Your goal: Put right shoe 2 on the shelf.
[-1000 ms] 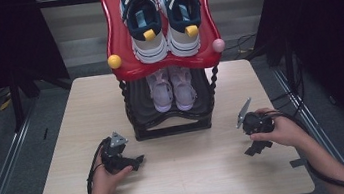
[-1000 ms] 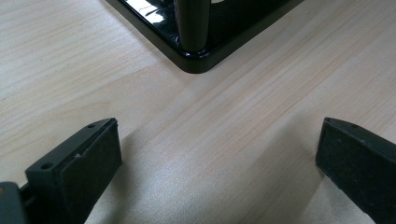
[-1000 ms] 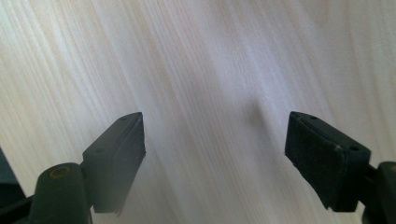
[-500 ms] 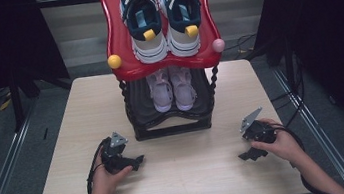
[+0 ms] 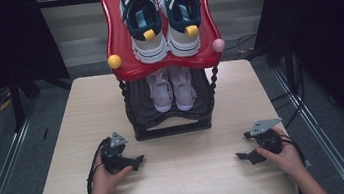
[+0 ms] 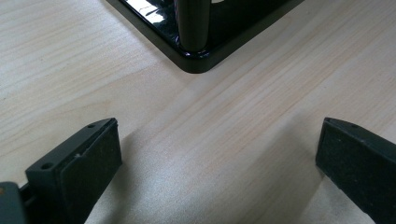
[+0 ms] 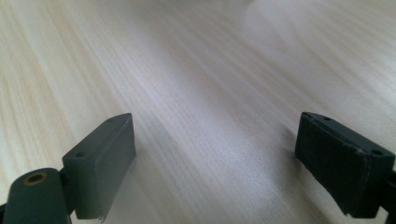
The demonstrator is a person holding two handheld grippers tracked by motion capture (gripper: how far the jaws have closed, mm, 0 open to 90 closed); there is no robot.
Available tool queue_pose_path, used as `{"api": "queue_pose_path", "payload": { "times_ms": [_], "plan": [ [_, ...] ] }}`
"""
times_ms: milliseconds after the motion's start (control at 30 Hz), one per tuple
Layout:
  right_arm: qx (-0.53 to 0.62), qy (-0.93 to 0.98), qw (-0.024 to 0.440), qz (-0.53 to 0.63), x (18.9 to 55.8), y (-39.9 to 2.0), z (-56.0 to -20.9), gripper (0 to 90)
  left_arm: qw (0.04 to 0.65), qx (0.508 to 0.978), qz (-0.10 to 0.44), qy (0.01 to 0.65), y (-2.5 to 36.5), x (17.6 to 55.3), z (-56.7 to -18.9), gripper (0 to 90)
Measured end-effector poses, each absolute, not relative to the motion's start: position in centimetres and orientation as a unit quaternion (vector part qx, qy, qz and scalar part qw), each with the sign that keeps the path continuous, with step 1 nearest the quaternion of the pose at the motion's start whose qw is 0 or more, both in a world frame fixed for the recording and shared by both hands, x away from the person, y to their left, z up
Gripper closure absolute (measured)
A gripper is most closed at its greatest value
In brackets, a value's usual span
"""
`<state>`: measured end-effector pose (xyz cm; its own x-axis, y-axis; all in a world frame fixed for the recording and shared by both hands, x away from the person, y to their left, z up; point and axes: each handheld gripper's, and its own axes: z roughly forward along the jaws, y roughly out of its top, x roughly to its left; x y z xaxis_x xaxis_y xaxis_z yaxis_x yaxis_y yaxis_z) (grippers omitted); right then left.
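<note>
A shoe rack stands at the table's middle back. Its red top tier (image 5: 121, 68) carries a pair of navy-and-white sneakers (image 5: 162, 20). Its black lower tier (image 5: 173, 124) holds a pair of pale pink shoes (image 5: 173, 89). My left gripper (image 5: 137, 162) rests on the wood in front of the rack's left corner. It is open (image 6: 215, 158) and empty, and faces the black base corner (image 6: 196, 60). My right gripper (image 5: 242, 157) lies low at the front right, pointing left. Its jaws (image 7: 215, 158) have just been opening and stand wide over bare wood, with nothing between them.
The light wooden table (image 5: 65, 141) has bare room on both sides of the rack and along the front. A yellow knob (image 5: 114, 61) and a pink knob (image 5: 218, 45) stick out at the red tier's corners. Cables trail off the table's right edge (image 5: 293, 111).
My right hand has sunk and come back toward the table's front right, away from the rack's right side. The left hand has stayed where it was.
</note>
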<state>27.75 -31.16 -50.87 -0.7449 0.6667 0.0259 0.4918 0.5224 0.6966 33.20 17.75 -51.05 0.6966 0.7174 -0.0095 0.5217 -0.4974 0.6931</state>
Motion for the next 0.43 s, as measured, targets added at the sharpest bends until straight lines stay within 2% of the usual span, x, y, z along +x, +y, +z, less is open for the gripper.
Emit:
{"api": "queue_pose_path", "payload": {
  "times_ms": [433],
  "plan": [
    [0.351, 0.85, 0.137, 0.367, 27.29, -31.16, -51.17, 11.4, 0.345, 0.854, 0.143, 0.363, 17.74, 33.19, -51.05, 0.0]
  ]
}}
